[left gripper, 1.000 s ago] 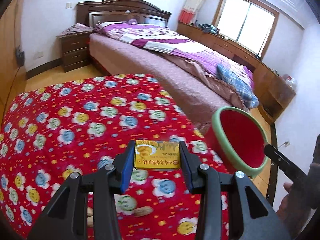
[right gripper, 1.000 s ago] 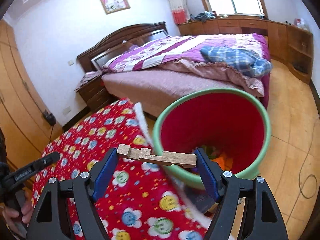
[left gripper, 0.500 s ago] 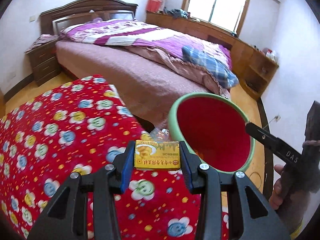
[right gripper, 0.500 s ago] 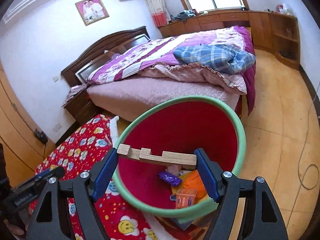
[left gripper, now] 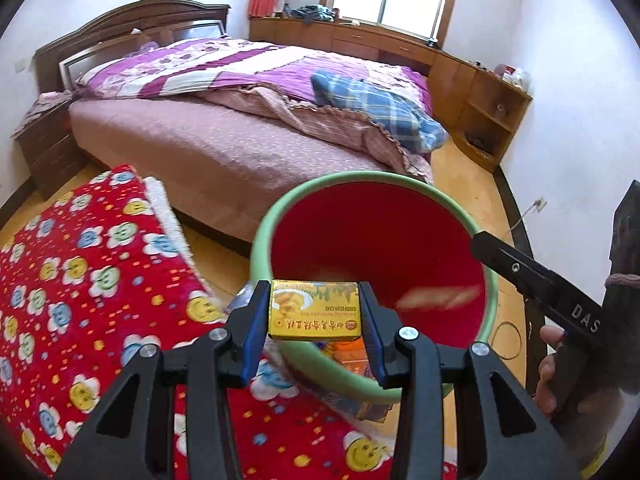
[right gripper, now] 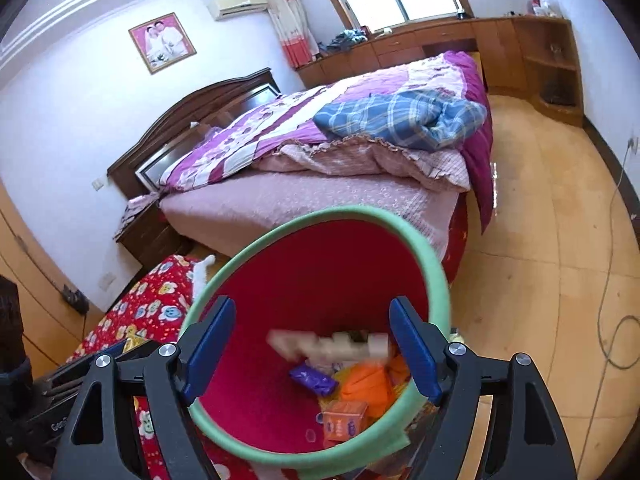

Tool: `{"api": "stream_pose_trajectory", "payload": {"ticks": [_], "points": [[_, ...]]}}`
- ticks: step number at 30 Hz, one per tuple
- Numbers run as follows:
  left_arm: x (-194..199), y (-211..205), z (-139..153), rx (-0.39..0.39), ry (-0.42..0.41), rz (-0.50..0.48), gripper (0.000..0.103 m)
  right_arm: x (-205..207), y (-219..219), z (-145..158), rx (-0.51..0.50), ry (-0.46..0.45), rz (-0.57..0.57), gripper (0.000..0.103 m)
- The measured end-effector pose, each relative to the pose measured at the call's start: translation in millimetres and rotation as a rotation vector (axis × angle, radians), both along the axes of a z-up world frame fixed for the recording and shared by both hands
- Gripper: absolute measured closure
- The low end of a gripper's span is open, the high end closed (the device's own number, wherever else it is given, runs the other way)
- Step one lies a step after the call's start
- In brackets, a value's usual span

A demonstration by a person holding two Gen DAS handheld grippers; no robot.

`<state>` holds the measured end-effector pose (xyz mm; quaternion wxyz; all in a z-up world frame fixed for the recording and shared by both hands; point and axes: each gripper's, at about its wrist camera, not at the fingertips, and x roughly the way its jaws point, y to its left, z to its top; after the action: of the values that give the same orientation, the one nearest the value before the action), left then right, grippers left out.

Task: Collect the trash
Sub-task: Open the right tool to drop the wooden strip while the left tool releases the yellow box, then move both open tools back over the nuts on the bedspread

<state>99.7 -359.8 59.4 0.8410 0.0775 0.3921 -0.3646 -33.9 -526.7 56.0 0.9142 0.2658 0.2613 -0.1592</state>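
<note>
- Right gripper point(right gripper: 310, 354) is seen with jaws spread wide and nothing between the pads; the wooden piece point(right gripper: 328, 346) clamped half a second ago has been let go and is blurred mid-fall inside the bin point(right gripper: 438, 280).
- From the left wrist view the same wooden piece point(left gripper: 438, 298) is caught as a pale streak against the bin's red inner wall, at about 3 o'clock from the held box.
- Left gripper point(left gripper: 314, 314) is clamped on the yellow cake box point(left gripper: 314, 312); both blue pads are pressed to its short sides, same grip as a second ago.
- Since a second ago the left gripper has been swung off the red flower blanket point(left gripper: 80, 280); the box is now held just over the near rim of the bin point(left gripper: 360, 178).
- Bin is placed on the floor between blanket and bed point(left gripper: 224, 152); blanket sits at 9 o'clock of it, bed at 12 o'clock.
- Trash already in the bin: purple wrapper point(right gripper: 314, 378), orange bag point(right gripper: 368, 386), small orange box point(right gripper: 344, 420).
- Judged: one item is as good as binned; the cake box is next, and it should be carried a little further over the opening before release, since it hangs at the rim edge.
</note>
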Motion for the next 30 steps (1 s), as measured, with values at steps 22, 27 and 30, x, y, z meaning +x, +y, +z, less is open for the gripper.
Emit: {"api": "stream_pose_trajectory", "payload": {"ticks": [22,27,30], "points": [[-5.7,56.6,3.2,-0.006,0.091,0.105,0.052,-28.3,39.1,10.3,-0.066,0.038,0.037,0.022],[-12.9,100.7,10.2,-0.01,0.081,0.182,0.052,-27.5,71.4,16.9,-0.083,0.043,0.099,0.022],[-20.4,131.8,14.9,-0.024,0.077,0.228,0.052,-25.1,92.1,19.4,-0.083,0.044,0.136,0.022]]}}
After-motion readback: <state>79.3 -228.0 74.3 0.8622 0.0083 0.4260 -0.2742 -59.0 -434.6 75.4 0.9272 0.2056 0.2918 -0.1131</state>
